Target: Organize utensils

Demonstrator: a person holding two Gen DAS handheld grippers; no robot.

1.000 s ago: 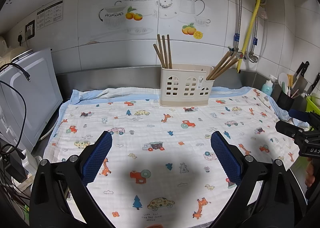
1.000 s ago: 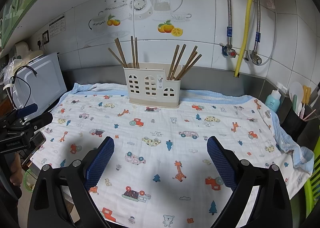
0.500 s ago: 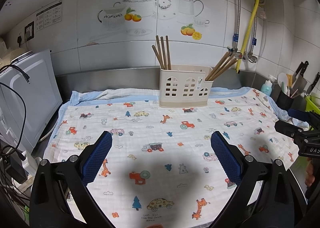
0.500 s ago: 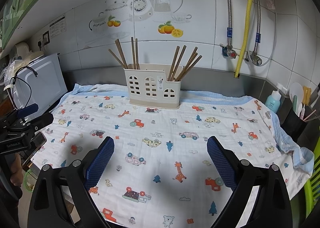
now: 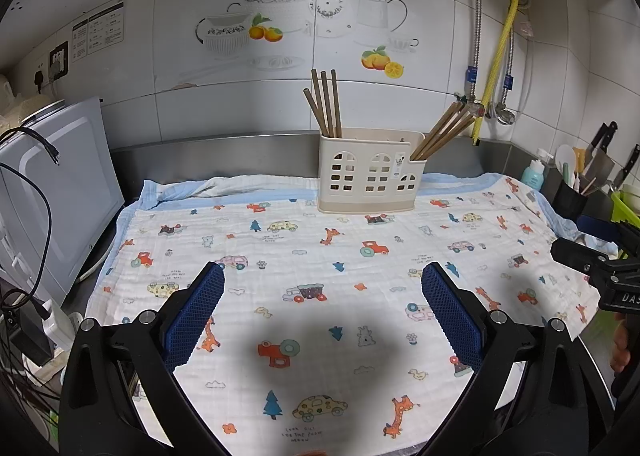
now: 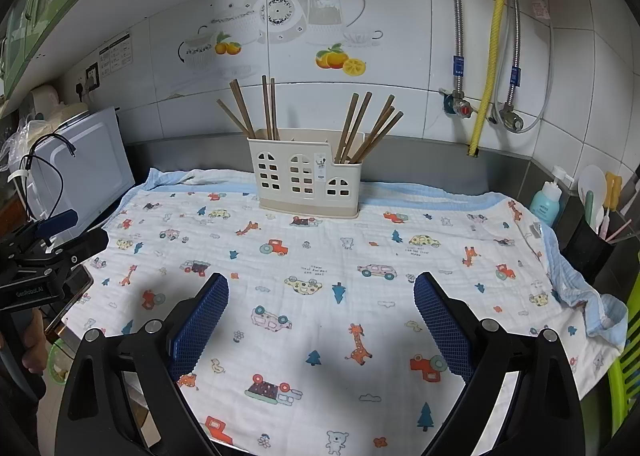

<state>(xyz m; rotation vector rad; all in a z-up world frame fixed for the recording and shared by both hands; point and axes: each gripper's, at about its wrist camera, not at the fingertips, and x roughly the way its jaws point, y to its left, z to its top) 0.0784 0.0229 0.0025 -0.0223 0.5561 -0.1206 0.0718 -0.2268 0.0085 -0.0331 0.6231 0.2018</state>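
**Chopsticks already sorted; both tools idle and empty**

The chopsticks [image 5: 326, 103] stood in the cream holder [image 5: 370, 173] at the back of the cloth-covered worktop [image 5: 320, 256], one bunch upright in the holder's left compartment and a second bunch [image 5: 444, 131] leaning out of the right one. No loose utensil lay on the cloth [image 6: 320, 256], so the sorting looked finished or nearly so.

The left tool [image 5: 323, 310] hovered over the near part of the cloth with its jaws spread wide and nothing between them; the right tool [image 6: 322, 322] was the same, well apart from the holder.

Against the pictures half a second and a second earlier, almost nothing had changed: holder, chopsticks and cloth kept their places, and both tools stayed open, with only a very slight drift of view.
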